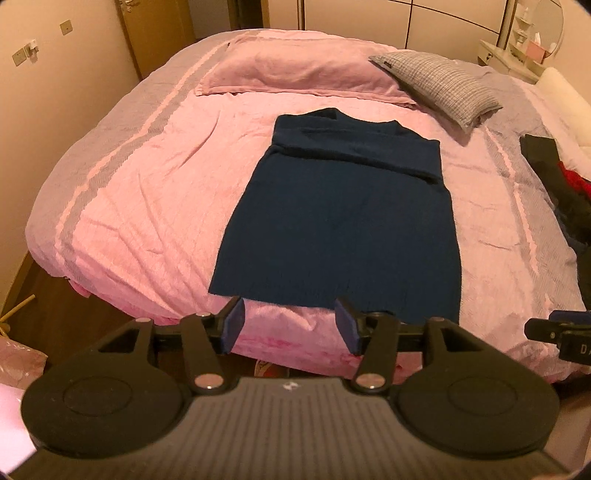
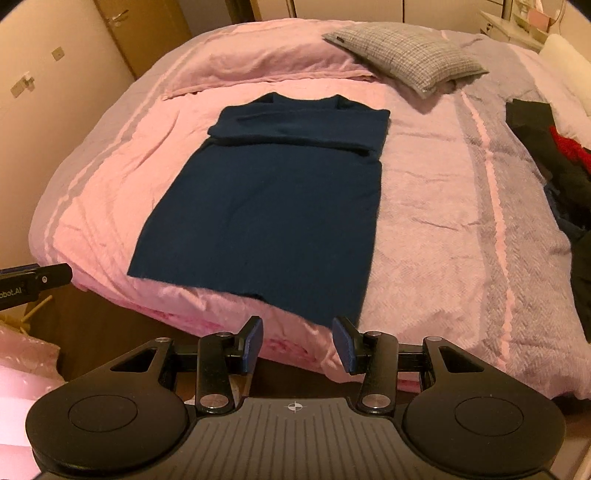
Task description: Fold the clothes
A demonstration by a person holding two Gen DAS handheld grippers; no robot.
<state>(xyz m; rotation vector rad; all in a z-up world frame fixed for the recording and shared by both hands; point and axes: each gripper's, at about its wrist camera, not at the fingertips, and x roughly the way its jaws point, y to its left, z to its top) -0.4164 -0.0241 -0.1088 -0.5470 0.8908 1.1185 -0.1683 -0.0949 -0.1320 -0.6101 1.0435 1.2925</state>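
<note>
Reading what lettering I can: on the body of my left gripper [image 2: 35,282], seen at the left edge of the right wrist view, part of a word shows as "obot.AI"; on my right gripper [image 1: 554,332], poking in at the right edge of the left wrist view, only "DA" shows. The left view alone shows a wall switch [image 1: 65,26] and a dressing table [image 1: 517,55] in full; the right view shows more of the pile of dark and red clothes [image 2: 554,155]. My left gripper [image 1: 290,325] has its blue pads apart, gripping nothing; my right gripper [image 2: 297,341] likewise stands spread and bare. The navy sweater [image 1: 340,218] lies flat on the pink duvet [image 1: 147,192] mid-bed, sleeves folded across the chest; its long axis runs away from me, collar toward the pink pillow [image 1: 295,74] and grey checked pillow [image 1: 436,85], hem just beyond my fingertips.
</note>
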